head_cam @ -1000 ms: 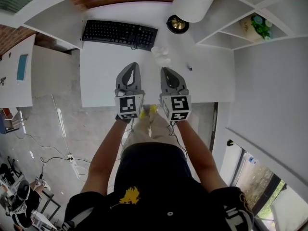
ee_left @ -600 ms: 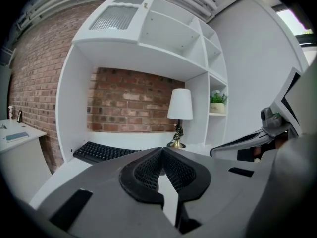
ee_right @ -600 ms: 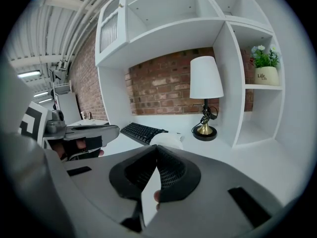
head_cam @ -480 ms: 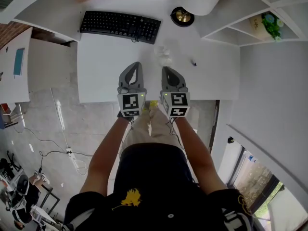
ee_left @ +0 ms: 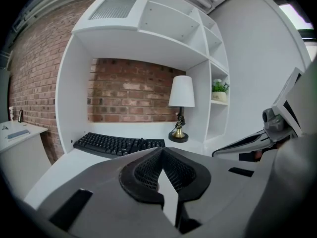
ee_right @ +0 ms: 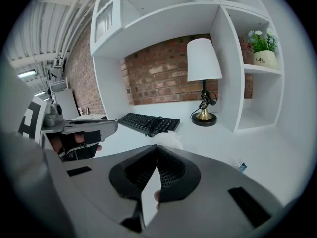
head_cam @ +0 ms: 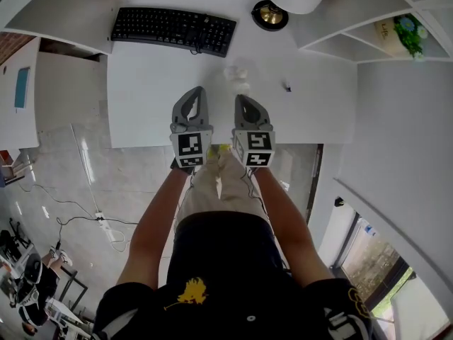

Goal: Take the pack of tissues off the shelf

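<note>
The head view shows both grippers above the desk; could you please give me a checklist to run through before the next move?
1. Left gripper empty: ok, jaws together on nothing.
2. Right gripper empty: ok, likewise shut.
3. Jaws open for a grasp: not ok.
4. Tissue pack located: cannot tell; a crumpled white bundle lies on the desk, and the shelf shows only a potted plant.
5. Keyboard and lamp clear of both grippers: ok.
</note>
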The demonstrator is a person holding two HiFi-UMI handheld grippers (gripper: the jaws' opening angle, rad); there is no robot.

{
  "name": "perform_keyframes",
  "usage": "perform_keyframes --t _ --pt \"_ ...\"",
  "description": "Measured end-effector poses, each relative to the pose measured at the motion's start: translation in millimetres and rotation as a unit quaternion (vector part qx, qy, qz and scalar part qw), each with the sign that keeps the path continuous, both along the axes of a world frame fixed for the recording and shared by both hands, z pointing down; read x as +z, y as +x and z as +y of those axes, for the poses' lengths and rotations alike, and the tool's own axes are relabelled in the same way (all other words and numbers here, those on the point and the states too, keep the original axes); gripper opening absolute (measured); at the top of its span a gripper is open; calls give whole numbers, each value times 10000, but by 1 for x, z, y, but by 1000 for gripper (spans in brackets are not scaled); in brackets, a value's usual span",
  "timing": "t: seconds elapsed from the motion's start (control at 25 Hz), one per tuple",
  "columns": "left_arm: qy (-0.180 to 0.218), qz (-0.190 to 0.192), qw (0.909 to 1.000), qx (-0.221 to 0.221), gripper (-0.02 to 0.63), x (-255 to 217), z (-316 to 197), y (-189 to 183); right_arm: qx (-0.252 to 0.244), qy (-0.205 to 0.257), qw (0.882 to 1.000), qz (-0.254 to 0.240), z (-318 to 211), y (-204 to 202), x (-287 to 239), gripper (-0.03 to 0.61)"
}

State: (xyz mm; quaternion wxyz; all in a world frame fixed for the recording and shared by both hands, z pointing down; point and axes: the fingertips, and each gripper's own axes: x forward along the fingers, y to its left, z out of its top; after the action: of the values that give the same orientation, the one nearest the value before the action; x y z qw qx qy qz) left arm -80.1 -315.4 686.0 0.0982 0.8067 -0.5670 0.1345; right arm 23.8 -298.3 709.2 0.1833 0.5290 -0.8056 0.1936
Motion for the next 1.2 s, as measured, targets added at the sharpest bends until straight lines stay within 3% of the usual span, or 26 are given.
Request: perform_keyframes --t 1.2 --pt "-575 76 9983 47 18 49 37 21 56 -719 9974 54 17 11 64 9"
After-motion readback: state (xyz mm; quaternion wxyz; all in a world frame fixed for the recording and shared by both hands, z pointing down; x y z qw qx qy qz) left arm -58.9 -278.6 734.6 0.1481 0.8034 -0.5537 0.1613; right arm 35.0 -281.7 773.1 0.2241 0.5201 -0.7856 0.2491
